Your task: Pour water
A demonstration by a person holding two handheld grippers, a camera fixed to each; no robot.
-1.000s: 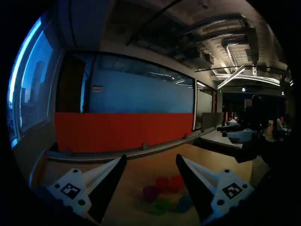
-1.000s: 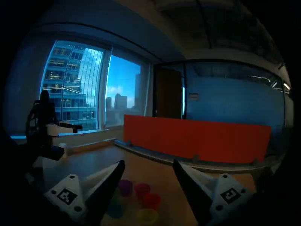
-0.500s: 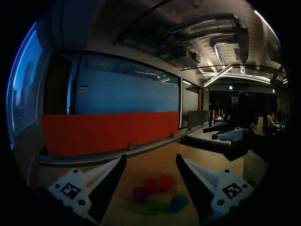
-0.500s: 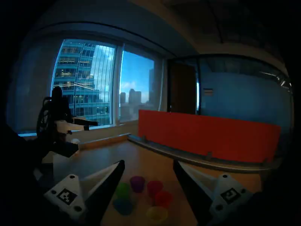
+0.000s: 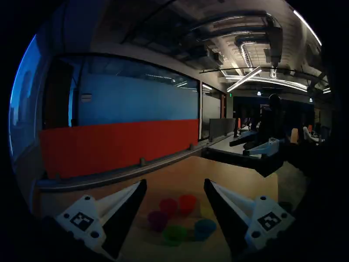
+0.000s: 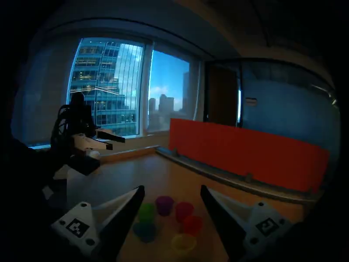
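Open tongs [image 5: 174, 180] hover above coloured cups [image 5: 168, 205] on table [image 5: 183, 174].

six small upright cups [image 6: 184, 211], purple, green, blue, yellow and two red, cluster on the wooden table [image 6: 144, 174]

1. The left gripper view rides on the left tongs [image 5: 174, 180]. It looks forward along them from low over the bench [image 5: 187, 172], toward a red panel [image 5: 118, 144] and the blue wall [image 5: 131, 105] behind it.
2. The right gripper view rides on the right tongs [image 6: 171, 187], equally low. It faces the same panel at an angle, with a window [image 6: 109, 96] to the left of the tongs.
3. Both views share the bench, the panel and a cluster of coloured cups [image 5: 179, 216], which sits near, just ahead of each pair's tips.
4. Each view catches the other tongs farther off: to the right of the left tongs, and to the left of the right tongs.
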